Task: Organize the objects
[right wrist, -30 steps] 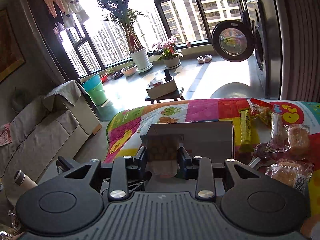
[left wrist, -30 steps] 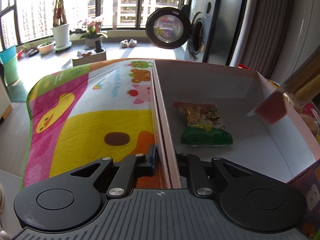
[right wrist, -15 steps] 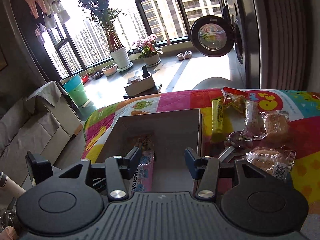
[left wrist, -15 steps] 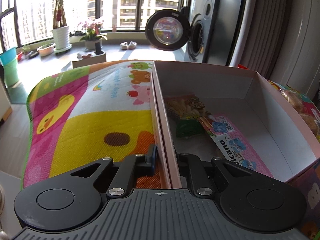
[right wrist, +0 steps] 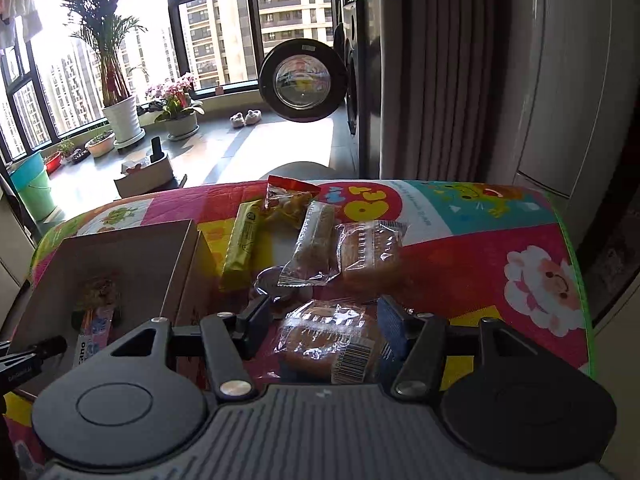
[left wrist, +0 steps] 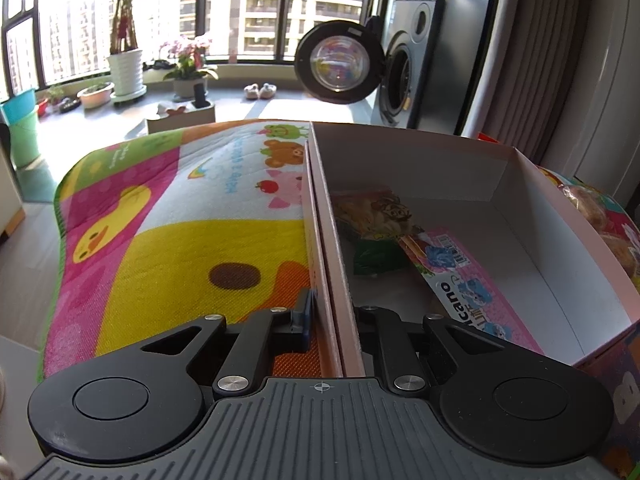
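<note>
your left gripper is clamped on the wall of the pink cardboard box, which holds two snack packets. your right gripper stands open around a clear-wrapped brown cake; about five snacks remain on the colourful mat.

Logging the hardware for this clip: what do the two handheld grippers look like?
Both look alike: a grey ribbed body, with a small crosshair mark on the left one, two black rounded side plates, and black linkage arms on silver screws. Left gripper and right gripper have blue finger pads. No cables, hands or sleeves show.
</note>
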Tool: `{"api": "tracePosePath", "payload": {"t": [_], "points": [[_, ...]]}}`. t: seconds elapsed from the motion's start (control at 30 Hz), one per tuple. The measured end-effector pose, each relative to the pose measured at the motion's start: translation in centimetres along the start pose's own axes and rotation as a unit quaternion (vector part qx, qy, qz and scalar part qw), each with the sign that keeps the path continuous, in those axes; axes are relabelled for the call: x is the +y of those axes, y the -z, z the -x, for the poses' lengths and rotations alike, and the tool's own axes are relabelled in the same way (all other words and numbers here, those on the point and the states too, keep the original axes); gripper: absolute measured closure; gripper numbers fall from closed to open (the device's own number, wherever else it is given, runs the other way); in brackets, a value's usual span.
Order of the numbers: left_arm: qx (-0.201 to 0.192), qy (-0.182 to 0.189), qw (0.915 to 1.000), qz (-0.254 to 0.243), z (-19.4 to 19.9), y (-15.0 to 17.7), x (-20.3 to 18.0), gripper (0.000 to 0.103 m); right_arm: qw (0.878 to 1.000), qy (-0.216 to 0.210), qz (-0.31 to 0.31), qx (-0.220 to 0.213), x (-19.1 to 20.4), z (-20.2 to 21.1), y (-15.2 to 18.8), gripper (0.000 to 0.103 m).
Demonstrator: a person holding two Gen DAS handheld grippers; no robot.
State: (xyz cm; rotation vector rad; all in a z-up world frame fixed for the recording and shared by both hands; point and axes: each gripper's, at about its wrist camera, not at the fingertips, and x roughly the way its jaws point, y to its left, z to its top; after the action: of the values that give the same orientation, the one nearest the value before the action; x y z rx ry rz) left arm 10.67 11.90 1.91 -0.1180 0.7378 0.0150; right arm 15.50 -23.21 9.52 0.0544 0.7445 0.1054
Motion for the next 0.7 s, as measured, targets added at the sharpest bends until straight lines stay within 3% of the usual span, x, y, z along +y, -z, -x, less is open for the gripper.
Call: {"api": "tracePosePath", "payload": {"t": [0.17, 0.27, 0.33, 0.4, 0.57, 0.6, 0.63, 0.67, 0.7], "points": [[0.000, 0.000, 1.0000, 0.000, 0.0, 0.0, 0.0, 0.089, 0.998, -0.039, -0.041, 0.022, 1.0, -4.9, -4.8, 0.043], [-0.001, -0.001, 1.0000, -0.002, 0.0, 0.0, -0.1, 0.089, 0.996, -0.044, -0.071, 0.014, 1.6, -9.6, -8.1, 0.032], [-0.001, -0.002, 1.0000, -0.001, 0.0, 0.0, -0.2, 0.089, 0.996, -0.028, -0.083, 0.015, 2.1, -13.2, -9.8, 0.017], [0.000, -0.003, 1.0000, -0.003, 0.0, 0.0, -0.3, 0.089, 0.995, -0.015, -0.099, 0.030, 2.4, -17.2, -11.2, 0.012], [0.003, -0.004, 1.0000, -0.005, 0.1, -0.1, -0.3, 0.089, 0.987, -0.012, -0.131, 0.087, 3.3, -24.9, -12.5, 0.012], [0.004, -0.004, 1.0000, -0.006, 0.0, -0.1, -0.3, 0.089, 0.990, -0.005, -0.106, 0.089, 4.2, -25.3, -12.4, 0.013], [0.004, -0.004, 1.0000, -0.005, 0.0, -0.2, -0.3, 0.089, 0.994, 0.002, -0.064, 0.090, 5.3, -25.4, -12.2, 0.026], [0.006, -0.003, 1.0000, -0.002, 0.0, -0.2, -0.2, 0.089, 0.995, 0.006, -0.014, 0.096, 6.5, -25.4, -11.8, 0.032], [0.006, -0.003, 1.0000, -0.001, 0.0, -0.2, -0.2, 0.089, 0.995, 0.012, 0.023, 0.097, 7.3, -25.1, -11.4, 0.031]]}}
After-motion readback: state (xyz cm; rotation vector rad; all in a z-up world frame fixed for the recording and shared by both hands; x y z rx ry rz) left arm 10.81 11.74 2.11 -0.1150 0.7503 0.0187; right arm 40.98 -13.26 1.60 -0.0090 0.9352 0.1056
